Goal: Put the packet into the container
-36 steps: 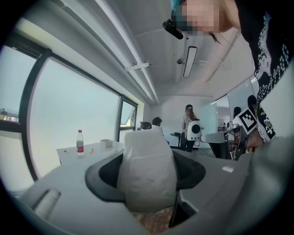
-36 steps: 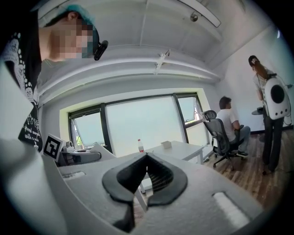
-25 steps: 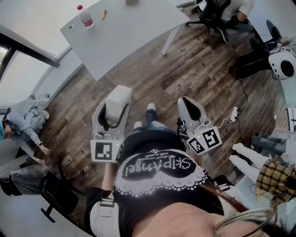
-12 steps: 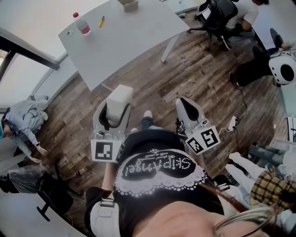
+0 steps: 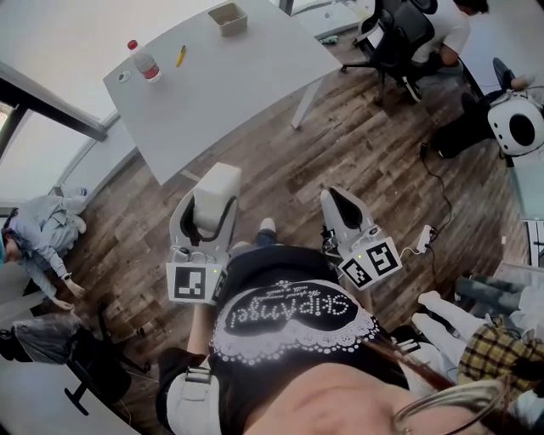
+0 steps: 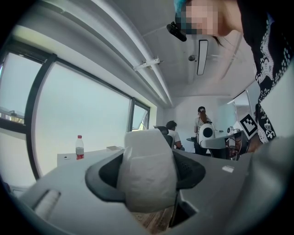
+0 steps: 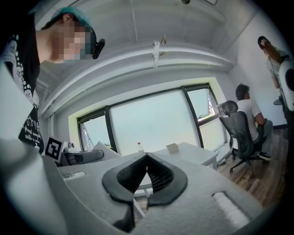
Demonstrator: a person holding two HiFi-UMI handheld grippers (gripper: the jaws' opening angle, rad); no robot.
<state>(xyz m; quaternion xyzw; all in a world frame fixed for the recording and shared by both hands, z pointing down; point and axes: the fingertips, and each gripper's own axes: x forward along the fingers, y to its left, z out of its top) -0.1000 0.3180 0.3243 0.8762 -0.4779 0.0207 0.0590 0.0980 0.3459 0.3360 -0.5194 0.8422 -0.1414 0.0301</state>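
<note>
**Packet gripped, container way over on the table**

The packet, white and soft-looking, was pinched between the jaws of the left gripper. It stuck out past the tips, short of the table and over the wood floor. In the left gripper view the jaws pressed in on both sides of it and the sides bulged a bit, so I'd call the hold firm. Gripping it low like that makes sense to me, since the free end can go into the container first.

The container, a small open beige box, sat near the table's far edge, well apart from the packet. So the job looked like it was at the carry stage, with the drop-in not done yet.

The right gripper was held beside the left one, also short of the table. Its jaws were closed together with nothing between them. My guess is it was just along for the ride, or ready to steady the box.

Also on the table were a bottle and a yellow pen-like thing, both off toward its left end and clear of the container.
</note>
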